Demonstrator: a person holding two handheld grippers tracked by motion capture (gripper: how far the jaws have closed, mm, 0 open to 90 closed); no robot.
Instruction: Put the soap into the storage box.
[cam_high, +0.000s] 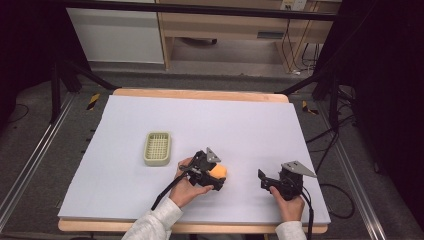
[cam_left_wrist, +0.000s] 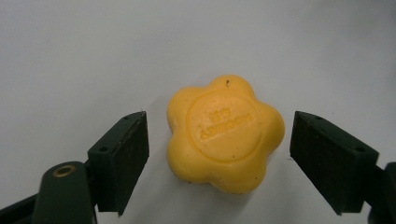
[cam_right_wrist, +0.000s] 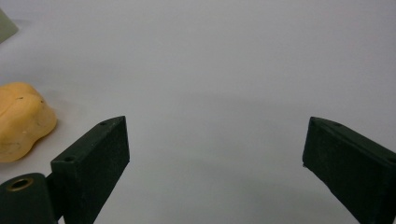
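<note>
The yellow flower-shaped soap (cam_left_wrist: 225, 134) lies on the desk (cam_high: 250, 130), near the front, between the spread jaws of the left tool (cam_high: 212, 178), not yet gripped. The right tool (cam_high: 264, 181) waits open, holding nothing. The basket (cam_high: 157, 148) to the left looks empty; the lift remains.

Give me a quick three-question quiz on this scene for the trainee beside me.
1. True or false: the left gripper is shut on the yellow flower-shaped soap bar.
2. What lies on the table beyond the soap? A) a pale green slotted plastic soap dish B) a red cup C) a metal spoon
3. Fill in: the right gripper holds ____.

Key: 1 false, the jaws stand apart on either side of it; 2 A; 3 nothing.
</note>
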